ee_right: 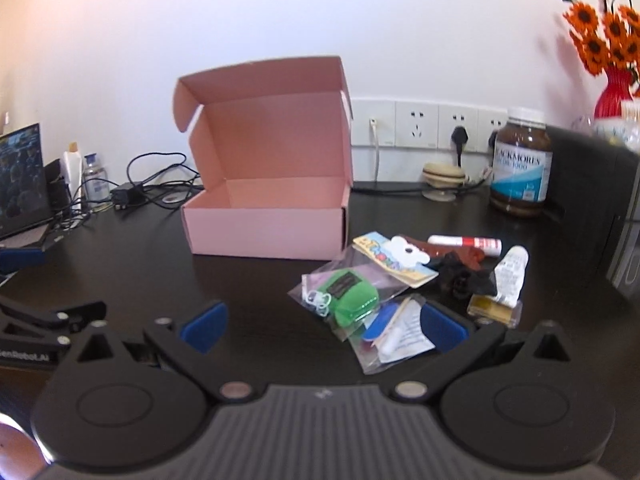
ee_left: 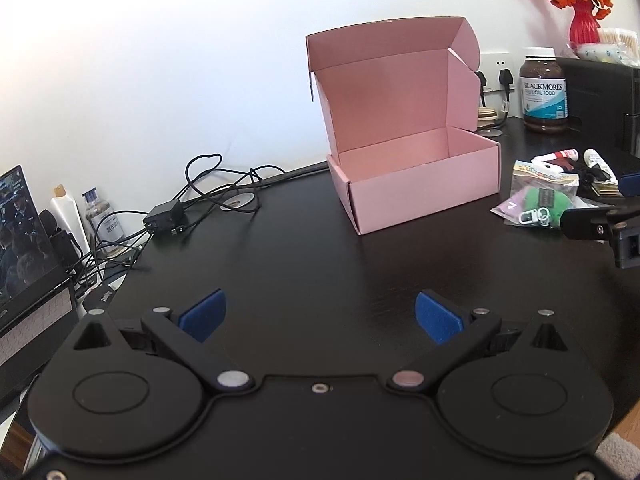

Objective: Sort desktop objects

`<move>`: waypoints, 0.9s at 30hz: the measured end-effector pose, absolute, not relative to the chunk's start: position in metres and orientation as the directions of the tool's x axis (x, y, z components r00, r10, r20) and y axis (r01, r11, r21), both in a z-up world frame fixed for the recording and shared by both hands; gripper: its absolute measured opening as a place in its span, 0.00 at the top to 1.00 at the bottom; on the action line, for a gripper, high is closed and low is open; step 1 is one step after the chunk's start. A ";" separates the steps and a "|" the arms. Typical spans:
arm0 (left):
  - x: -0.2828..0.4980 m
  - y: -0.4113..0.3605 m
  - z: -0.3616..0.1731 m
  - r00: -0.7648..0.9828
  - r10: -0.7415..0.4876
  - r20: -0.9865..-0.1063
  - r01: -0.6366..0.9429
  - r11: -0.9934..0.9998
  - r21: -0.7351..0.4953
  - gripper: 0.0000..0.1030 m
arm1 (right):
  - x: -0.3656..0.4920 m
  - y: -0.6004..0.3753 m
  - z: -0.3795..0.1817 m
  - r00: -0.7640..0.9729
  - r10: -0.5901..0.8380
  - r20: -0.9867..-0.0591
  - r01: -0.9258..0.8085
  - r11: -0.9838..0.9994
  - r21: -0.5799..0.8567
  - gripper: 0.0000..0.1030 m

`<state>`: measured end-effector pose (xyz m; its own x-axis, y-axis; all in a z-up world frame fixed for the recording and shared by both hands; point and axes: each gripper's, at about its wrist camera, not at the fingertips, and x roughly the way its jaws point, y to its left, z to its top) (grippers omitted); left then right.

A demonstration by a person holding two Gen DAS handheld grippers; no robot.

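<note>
An open pink cardboard box point(ee_left: 416, 196) point(ee_right: 264, 232) stands empty on the black desk, lid up. To its right lies a pile of small items: a green plush keychain in a clear bag point(ee_right: 352, 294) point(ee_left: 546, 200), a cartoon card packet point(ee_right: 394, 260), a red-white tube point(ee_right: 464, 242), a white tube point(ee_right: 510, 274), a small amber box point(ee_right: 494, 311) and a clear bag with a blue item point(ee_right: 390, 334). My right gripper point(ee_right: 324, 326) is open just before the pile, its right pad beside the clear bag. My left gripper point(ee_left: 320, 316) is open over bare desk, in front of the box.
A Blackmores bottle point(ee_right: 520, 164) and a red vase of orange flowers point(ee_right: 612, 92) stand at the back right beside a black case point(ee_right: 592, 184). Wall sockets point(ee_right: 416, 128) sit behind. Cables and an adapter point(ee_left: 164, 218), bottles and a screen point(ee_left: 20, 240) crowd the left.
</note>
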<state>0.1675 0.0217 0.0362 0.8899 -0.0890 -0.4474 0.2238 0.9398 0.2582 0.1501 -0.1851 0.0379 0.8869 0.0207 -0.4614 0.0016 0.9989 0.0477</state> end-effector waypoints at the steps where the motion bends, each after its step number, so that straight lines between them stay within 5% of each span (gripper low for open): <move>1: 0.169 0.021 0.036 0.892 -0.089 -0.443 0.224 0.939 0.262 0.00 | 0.152 -0.185 0.037 0.887 0.018 -0.462 0.003 0.999 0.045 0.01; 19: 0.195 0.015 0.044 0.888 -0.141 -0.438 0.280 0.921 0.270 0.00 | 0.180 -0.183 0.041 0.903 0.007 -0.430 0.025 0.997 0.069 0.01; 27: 0.214 0.013 0.048 0.906 -0.159 -0.392 0.293 0.905 0.309 0.00 | 0.197 -0.182 0.044 0.931 -0.032 -0.362 0.025 0.999 -0.025 0.01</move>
<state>0.2136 0.0129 0.0480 0.9062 -0.1594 -0.3916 0.2926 0.9051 0.3086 0.1969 -0.1818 0.0444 0.9315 -0.0322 -0.3623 0.0248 0.9994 -0.0250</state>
